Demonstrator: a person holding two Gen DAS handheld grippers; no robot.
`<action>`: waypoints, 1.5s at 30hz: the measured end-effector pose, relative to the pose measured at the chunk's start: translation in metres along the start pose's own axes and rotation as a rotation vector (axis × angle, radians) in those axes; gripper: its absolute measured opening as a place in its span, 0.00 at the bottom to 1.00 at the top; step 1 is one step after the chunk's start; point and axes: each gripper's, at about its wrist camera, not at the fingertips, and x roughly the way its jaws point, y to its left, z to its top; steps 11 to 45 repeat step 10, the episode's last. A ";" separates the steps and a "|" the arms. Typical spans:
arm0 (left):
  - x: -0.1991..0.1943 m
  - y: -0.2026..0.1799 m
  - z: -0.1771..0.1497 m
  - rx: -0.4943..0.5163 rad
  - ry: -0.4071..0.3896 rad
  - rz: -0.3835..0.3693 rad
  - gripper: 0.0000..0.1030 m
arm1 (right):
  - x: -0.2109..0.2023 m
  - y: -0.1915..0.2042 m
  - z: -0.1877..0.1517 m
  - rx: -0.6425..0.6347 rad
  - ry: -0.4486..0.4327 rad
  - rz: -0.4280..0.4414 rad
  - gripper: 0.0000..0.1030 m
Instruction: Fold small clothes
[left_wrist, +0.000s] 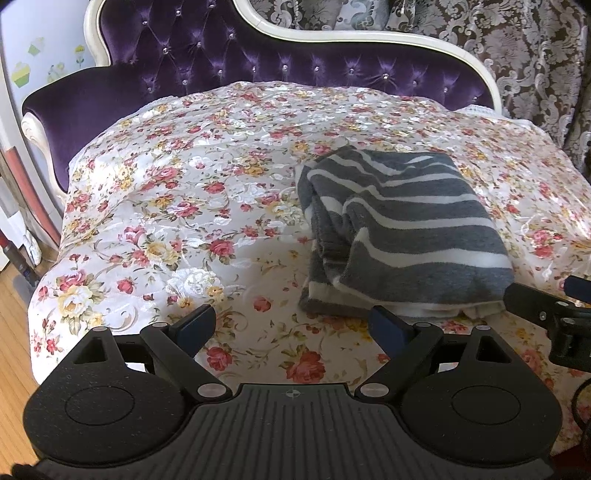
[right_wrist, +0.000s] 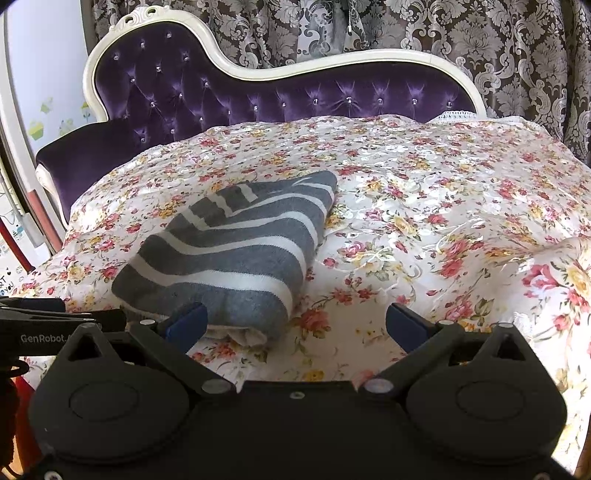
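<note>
- Landmark for everything below: the striped garment (left_wrist: 402, 229), a grey-and-white knit piece lying in a folded bundle on the floral cover (left_wrist: 177, 206) of a purple tufted chaise (left_wrist: 192, 48).
- Far left of the garment, past the cover's edge, a strip of wooden floor (left_wrist: 14, 332) shows, and a pale wall with cupcake stickers (left_wrist: 22, 72) rises behind the chaise arm.
- Left of the garment and nearer the viewer, the left gripper (left_wrist: 291, 325) hangs over bare cover with its jaws spread wide and nothing between them; its right finger sits just beside the garment's near-left corner — close, though I cannot tell if it touches.
- The garment itself is doubled over, stripes running across the top layer, with a thick rolled fold on its left side and a pale hem peeking out along the near edge.
- Right of the garment's middle, the right gripper (right_wrist: 295, 321) is also spread apart and empty; its left fingertip (right_wrist: 186, 319) lies against or just in front of the near edge, its other finger over bare cover.
- Behind and right of the garment, patterned damask curtains (right_wrist: 480, 44) hang.
- Judgement: the fold looks largely made, both tongs let go — the step in hand is release or inspection.
- Next move likely calls for pressing the bulky left roll flat, or pinching the near corners for one more fold, closing squarely on all layers.
</note>
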 end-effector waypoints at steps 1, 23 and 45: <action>0.000 0.000 0.000 0.000 0.000 -0.001 0.87 | 0.000 0.000 0.000 0.001 0.001 0.001 0.99; 0.001 0.000 0.000 0.000 0.007 -0.003 0.87 | 0.001 0.001 0.000 0.002 0.002 0.004 0.99; 0.001 0.000 0.000 0.000 0.007 -0.003 0.87 | 0.001 0.001 0.000 0.002 0.002 0.004 0.99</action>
